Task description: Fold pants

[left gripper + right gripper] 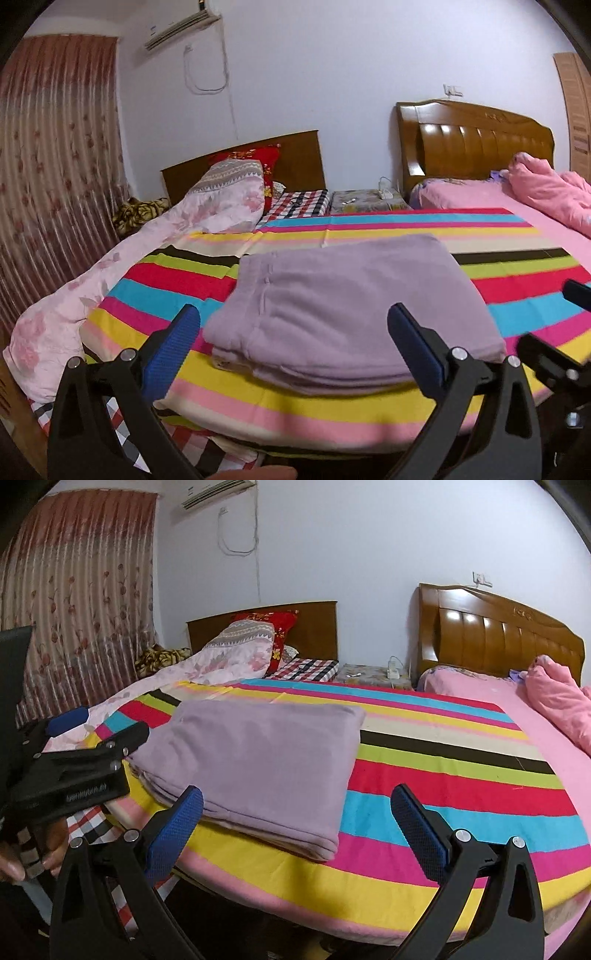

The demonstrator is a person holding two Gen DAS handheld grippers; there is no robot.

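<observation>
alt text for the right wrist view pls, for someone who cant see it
Lilac pants lie folded in a flat rectangle on a bright striped sheet covering a bed. The right gripper hangs open and empty in front of them, and the left gripper shows at the left edge. Behind are two wooden headboards, a pink quilt and a flowered curtain.

Lilac pants [343,306] on rainbow-striped sheet [517,258]

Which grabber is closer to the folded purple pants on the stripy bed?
Left. The left gripper sits open right at the near edge of the purple pants. The right gripper, also open, points mostly at the striped sheet beside them.
</observation>
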